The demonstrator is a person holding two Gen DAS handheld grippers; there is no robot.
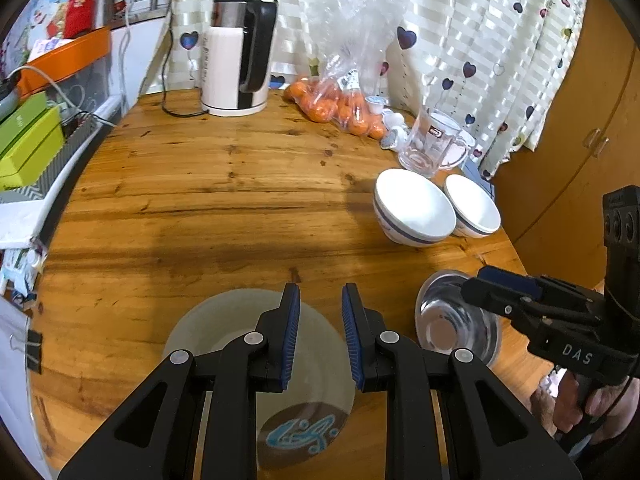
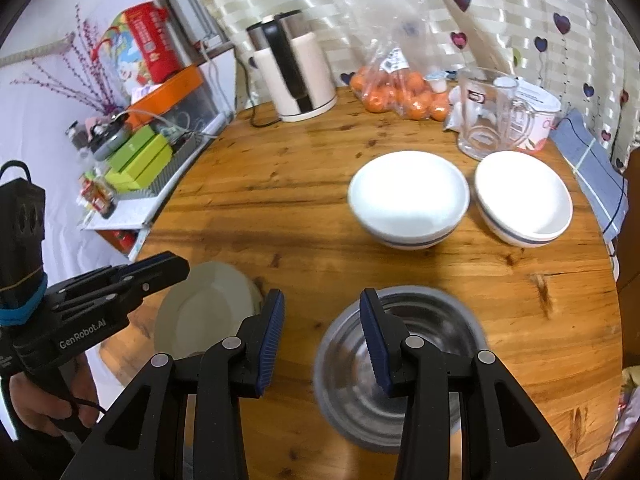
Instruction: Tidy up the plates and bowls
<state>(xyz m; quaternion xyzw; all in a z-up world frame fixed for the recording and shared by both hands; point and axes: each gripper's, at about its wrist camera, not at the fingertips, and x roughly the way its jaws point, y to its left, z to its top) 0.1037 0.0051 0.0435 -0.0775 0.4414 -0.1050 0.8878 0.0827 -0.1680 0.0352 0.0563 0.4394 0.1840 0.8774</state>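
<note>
A pale plate lies at the near edge of the round wooden table, under my open, empty left gripper; it also shows in the right wrist view. A steel bowl sits to its right, with my open, empty right gripper above its left rim; the bowl shows in the left wrist view too. Two white bowls with a blue band stand side by side further back.
A glass mug, a bag of oranges and an electric kettle stand at the back of the table. Green boxes and clutter fill a shelf on the left. A folded cloth lies far right.
</note>
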